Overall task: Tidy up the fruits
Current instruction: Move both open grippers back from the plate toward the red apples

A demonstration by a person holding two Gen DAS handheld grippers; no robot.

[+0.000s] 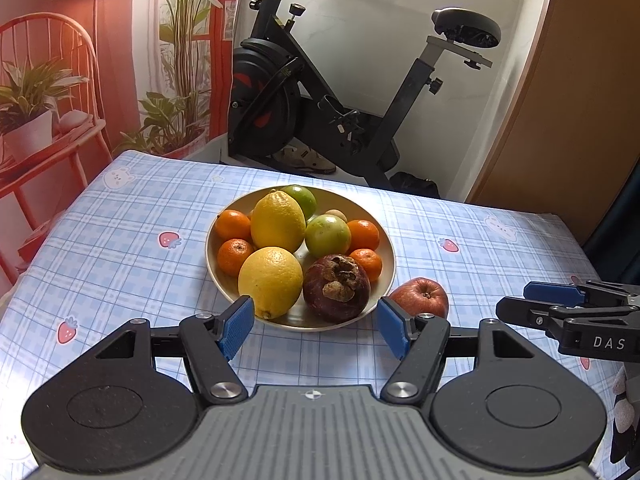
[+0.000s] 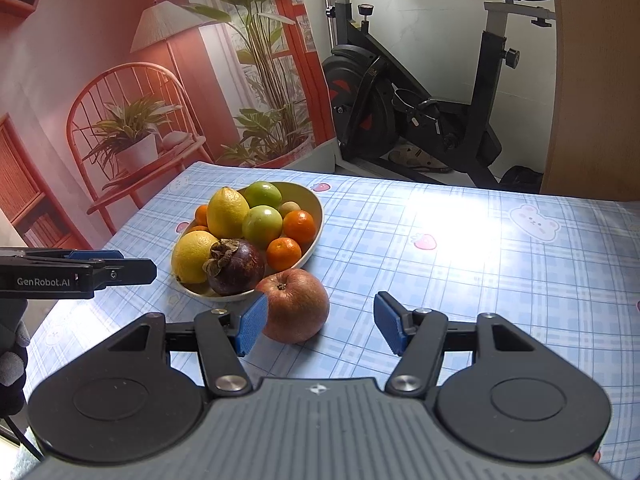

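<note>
Blue checked tablecloth point(image 1: 120, 240) fronts a black exercise bike point(image 1: 320, 100).

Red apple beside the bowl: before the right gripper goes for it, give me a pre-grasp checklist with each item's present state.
1. Right gripper open: ok.
2. Red apple between the fingers: not ok; it sits toward the left finger, gripper needs shifting left.
3. Apple clear of the bowl: cannot tell; close to the rim, possibly touching.
4. Left gripper out of the way: ok; open, empty, facing the bowl.
5. Room in the bowl: not ok; lemons, oranges, green fruit and a mangosteen crowd it.
</note>
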